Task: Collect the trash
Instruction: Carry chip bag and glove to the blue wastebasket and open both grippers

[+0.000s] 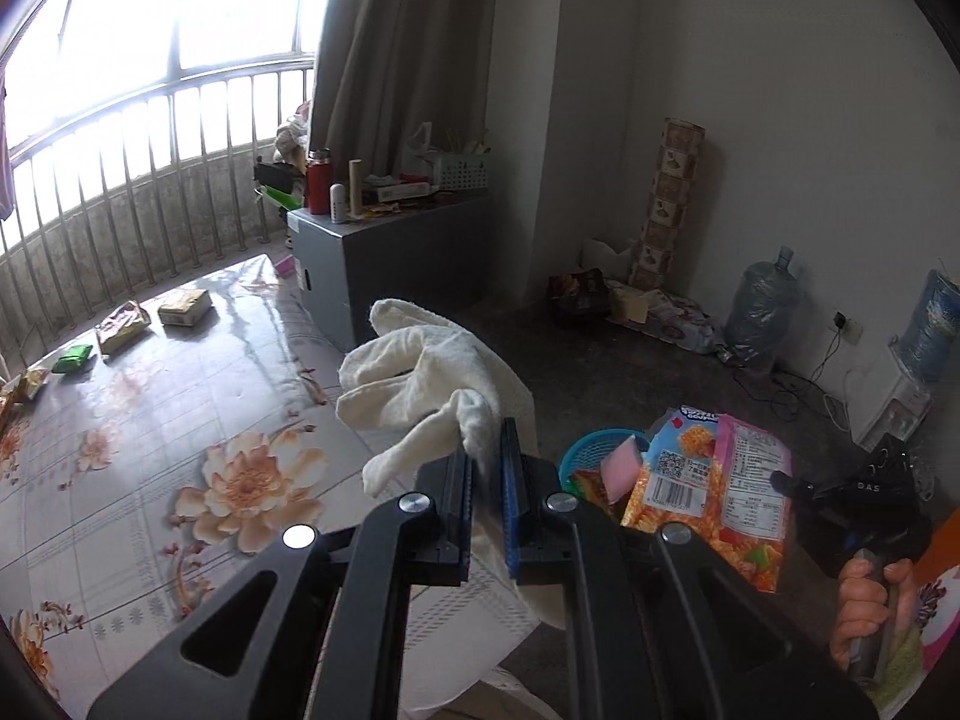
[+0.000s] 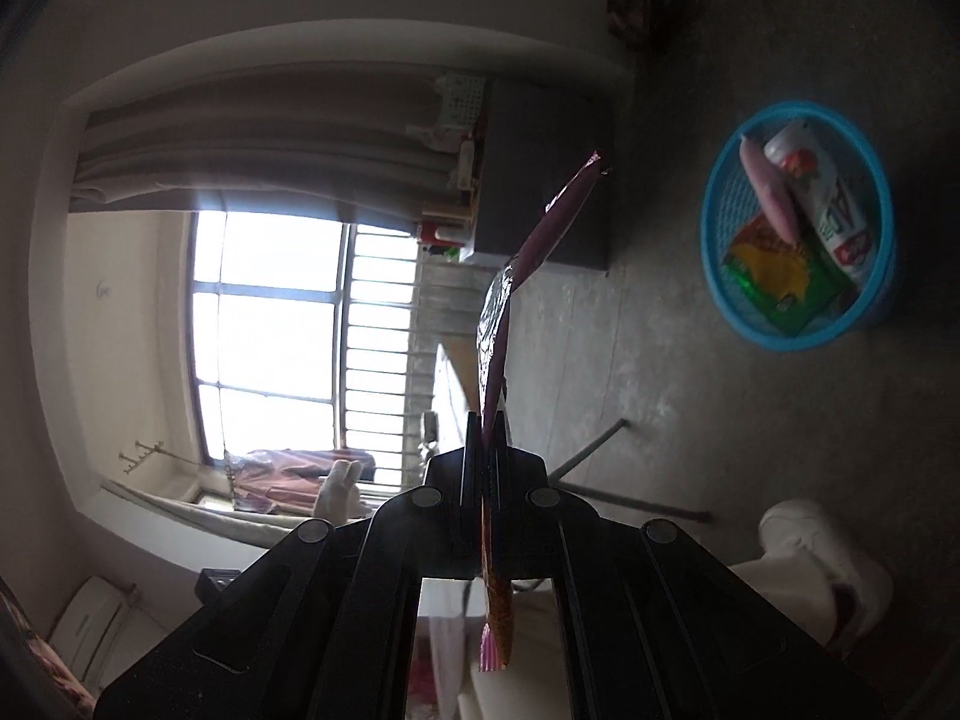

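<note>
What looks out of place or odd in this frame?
The left gripper is shut on a white towel, not trash, while wrappers lie on the floral bed cover. The right gripper properly holds a snack packet near the blue basket.

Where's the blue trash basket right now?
The blue basket sits on the bare floor, upper right in the right wrist view, already holding wrappers. In the left wrist view it peeks out behind the snack bag held by the right claw.

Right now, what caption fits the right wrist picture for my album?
Right gripper fingers pinch a snack wrapper edge-on, with the blue trash basket on the floor.
</note>
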A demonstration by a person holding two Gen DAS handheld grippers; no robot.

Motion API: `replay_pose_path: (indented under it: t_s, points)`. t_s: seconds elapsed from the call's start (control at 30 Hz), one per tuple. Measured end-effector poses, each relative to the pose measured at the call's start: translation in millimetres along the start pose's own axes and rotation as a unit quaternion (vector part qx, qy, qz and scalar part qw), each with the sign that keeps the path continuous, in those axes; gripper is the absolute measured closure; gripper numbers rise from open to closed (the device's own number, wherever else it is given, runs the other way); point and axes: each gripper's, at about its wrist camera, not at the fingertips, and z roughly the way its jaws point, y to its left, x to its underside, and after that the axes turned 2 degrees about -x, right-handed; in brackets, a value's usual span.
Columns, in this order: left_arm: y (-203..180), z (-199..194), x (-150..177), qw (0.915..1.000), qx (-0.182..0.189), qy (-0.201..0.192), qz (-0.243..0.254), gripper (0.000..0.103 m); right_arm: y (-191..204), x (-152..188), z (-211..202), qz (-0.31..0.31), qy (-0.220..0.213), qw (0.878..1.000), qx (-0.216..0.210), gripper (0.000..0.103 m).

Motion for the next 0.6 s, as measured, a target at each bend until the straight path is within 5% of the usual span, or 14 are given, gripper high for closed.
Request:
replay_pose_path:
  t_s: [0.23,0.47,0.5,0.6]
  points:
    - [-27.4,40.9,-7.1,0.9993,0.026,0.026,0.011,0.095,-30.4,-62.9,34.2,-0.071,0.003,0.990,0.123,0.102]
    - [-48.9,85.9,-4.5,0.9971,0.036,0.062,0.026,0.095,-70.3,-114.4,100.4,-0.154,0.051,0.955,0.249,0.097]
    - [-52.6,93.2,-4.3,0.9965,0.039,0.068,0.028,0.095,-76.7,-118.3,108.3,-0.164,0.053,0.944,0.280,0.094]
    - [-65.4,122.6,-4.0,0.9934,0.056,0.098,0.023,0.095,-100.7,-126.8,116.6,-0.163,0.055,0.918,0.357,0.058]
